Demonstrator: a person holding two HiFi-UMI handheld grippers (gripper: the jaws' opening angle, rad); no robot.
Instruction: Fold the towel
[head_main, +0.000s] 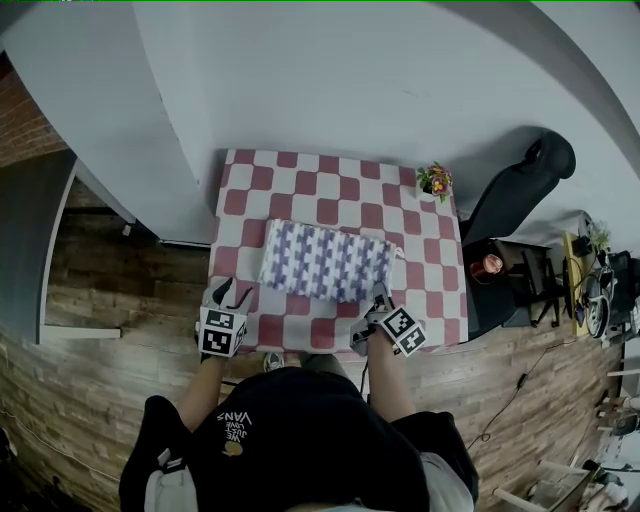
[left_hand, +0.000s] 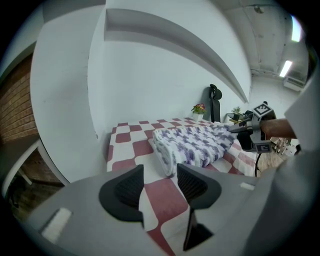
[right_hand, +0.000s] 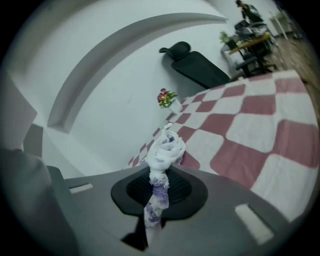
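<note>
Pinching bunched fabric at its near right corner, the right gripper (right_hand: 159, 186) clamps the soft, limp white-and-purple towel (head_main: 325, 262). The left gripper (left_hand: 157, 185) gapes empty; the towel's near left corner probably suits it.

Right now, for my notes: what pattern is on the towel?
White fluffy towel, purple blotches; clearest in head view.

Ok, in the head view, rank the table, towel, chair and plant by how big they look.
1. Table
2. Towel and chair: about alike, so not ranked
3. Plant, smallest
</note>
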